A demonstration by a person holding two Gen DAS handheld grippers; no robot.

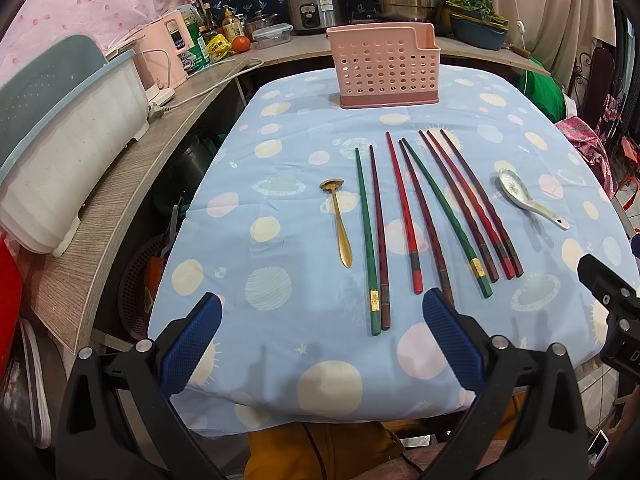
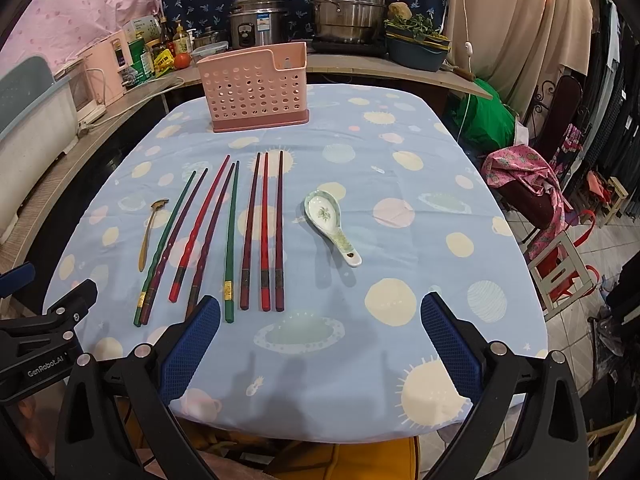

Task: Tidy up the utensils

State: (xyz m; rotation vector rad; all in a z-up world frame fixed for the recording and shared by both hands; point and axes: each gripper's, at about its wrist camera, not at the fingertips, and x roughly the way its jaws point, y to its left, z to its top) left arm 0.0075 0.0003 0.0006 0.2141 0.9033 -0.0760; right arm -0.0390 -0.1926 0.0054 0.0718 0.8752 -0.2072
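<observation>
Both sets of my fingers, left gripper (image 1: 320,342) and right gripper (image 2: 320,342), spread wide, empty, over the bench's near edge. Just ahead: chopsticks (image 1: 414,216), thin, stiff, likely slick; pinch near the thick ends. Gold spoon (image 1: 339,224) left, ceramic spoon (image 2: 330,220) right, fragile, take by handle. Farthest, pink holder (image 1: 386,68).

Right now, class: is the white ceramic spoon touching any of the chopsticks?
Apart. The right wrist view shows bare blue tablecloth between the ceramic spoon and the nearest chopstick, along its whole length.
</observation>
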